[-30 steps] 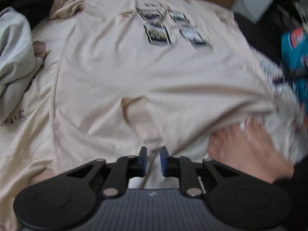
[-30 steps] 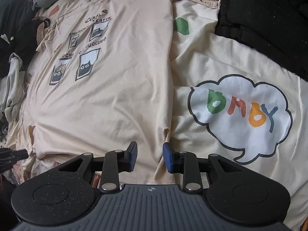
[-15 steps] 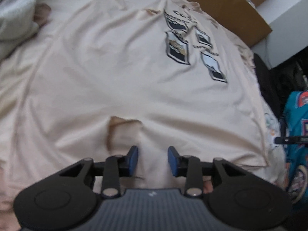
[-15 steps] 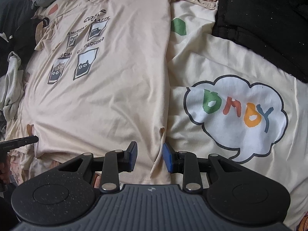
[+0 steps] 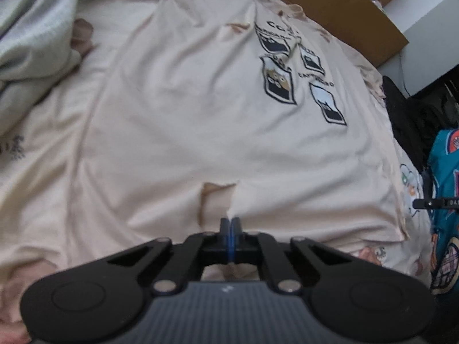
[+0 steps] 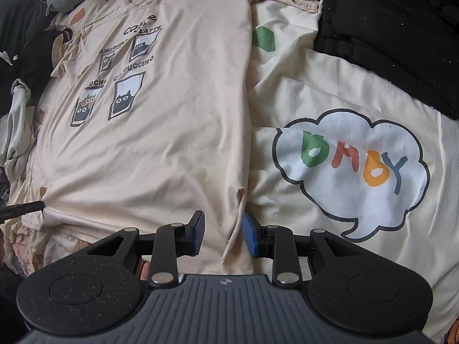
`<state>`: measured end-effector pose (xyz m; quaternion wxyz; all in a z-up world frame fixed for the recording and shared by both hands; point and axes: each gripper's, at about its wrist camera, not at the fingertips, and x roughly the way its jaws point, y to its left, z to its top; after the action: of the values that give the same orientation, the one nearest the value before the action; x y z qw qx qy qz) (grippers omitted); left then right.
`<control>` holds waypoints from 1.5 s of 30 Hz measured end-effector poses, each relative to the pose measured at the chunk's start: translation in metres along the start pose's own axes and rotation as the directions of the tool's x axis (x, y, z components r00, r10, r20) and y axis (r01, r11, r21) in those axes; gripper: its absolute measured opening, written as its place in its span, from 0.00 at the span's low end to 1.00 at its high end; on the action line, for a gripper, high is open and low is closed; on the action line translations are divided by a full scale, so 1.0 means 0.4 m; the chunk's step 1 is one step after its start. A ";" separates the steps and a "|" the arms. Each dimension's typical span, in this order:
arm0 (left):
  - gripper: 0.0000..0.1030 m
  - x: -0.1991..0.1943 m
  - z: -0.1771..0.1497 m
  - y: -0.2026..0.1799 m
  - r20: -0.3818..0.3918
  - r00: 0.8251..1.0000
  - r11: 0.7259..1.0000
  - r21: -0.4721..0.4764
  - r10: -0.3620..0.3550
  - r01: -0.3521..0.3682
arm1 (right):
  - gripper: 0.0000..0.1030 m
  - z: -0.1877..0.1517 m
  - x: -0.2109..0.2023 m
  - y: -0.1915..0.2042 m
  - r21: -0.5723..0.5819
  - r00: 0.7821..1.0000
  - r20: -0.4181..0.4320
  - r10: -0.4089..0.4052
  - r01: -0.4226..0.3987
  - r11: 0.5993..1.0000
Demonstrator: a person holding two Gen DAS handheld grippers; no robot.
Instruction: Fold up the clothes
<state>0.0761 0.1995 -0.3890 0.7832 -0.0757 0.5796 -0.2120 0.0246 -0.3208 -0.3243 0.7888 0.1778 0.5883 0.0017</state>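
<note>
Left wrist view looked steeply down from close above the T-shirt (image 5: 200, 132) hem near the bed's (image 6: 330, 91) foot edge, right wrist view likewise over the shirt's other bottom corner, both faced toward its printed chest, both shared that shirt.

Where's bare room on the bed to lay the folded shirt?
Free: the bedsheet around the cloud print, between the beige T-shirt and the black clothes. Crowded: the shirt's other side, where grey clothing is piled.
</note>
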 end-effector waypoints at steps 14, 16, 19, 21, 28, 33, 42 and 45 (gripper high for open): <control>0.25 0.007 -0.003 0.013 -0.017 0.997 0.995 -0.072 -0.077 0.075 | 0.35 -0.034 0.004 -0.058 0.067 1.000 -0.003 -0.025 0.025 0.997; 0.27 0.021 -0.008 0.007 -0.026 0.998 0.996 -0.070 -0.062 0.060 | 0.35 -0.039 0.009 -0.060 0.067 1.000 -0.010 -0.023 0.024 0.997; 0.29 0.041 -0.014 0.004 -0.039 0.998 0.996 -0.076 -0.051 0.048 | 0.35 -0.044 0.014 -0.059 0.063 1.000 -0.017 -0.022 0.023 0.998; 0.26 0.050 -0.017 0.003 -0.048 0.997 0.995 -0.085 -0.065 0.061 | 0.35 -0.044 0.017 -0.061 0.064 1.000 -0.019 -0.021 0.022 0.998; 0.00 0.032 -0.005 -0.014 -0.065 0.997 0.999 0.006 -0.041 0.041 | 0.35 -0.037 0.016 -0.064 0.065 1.000 -0.010 -0.018 0.019 0.998; 0.00 -0.009 0.016 0.018 -0.052 0.999 1.000 0.026 0.004 -0.003 | 0.35 -0.034 0.017 -0.063 0.061 1.000 -0.008 -0.018 0.019 0.998; 0.01 0.026 0.006 0.032 -0.116 0.991 0.998 0.028 0.063 -0.061 | 0.35 -0.060 0.050 -0.030 0.035 0.999 -0.026 -0.037 0.037 0.999; 0.00 0.016 0.001 0.031 -0.104 0.992 0.997 0.042 0.073 -0.069 | 0.35 -0.063 0.039 -0.009 0.013 0.999 0.008 -0.035 0.035 0.999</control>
<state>0.0810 0.2080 -0.3990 0.7599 -0.0286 0.6182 -0.1989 0.0052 -0.3137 -0.3461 0.7898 0.1725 0.5883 -0.0168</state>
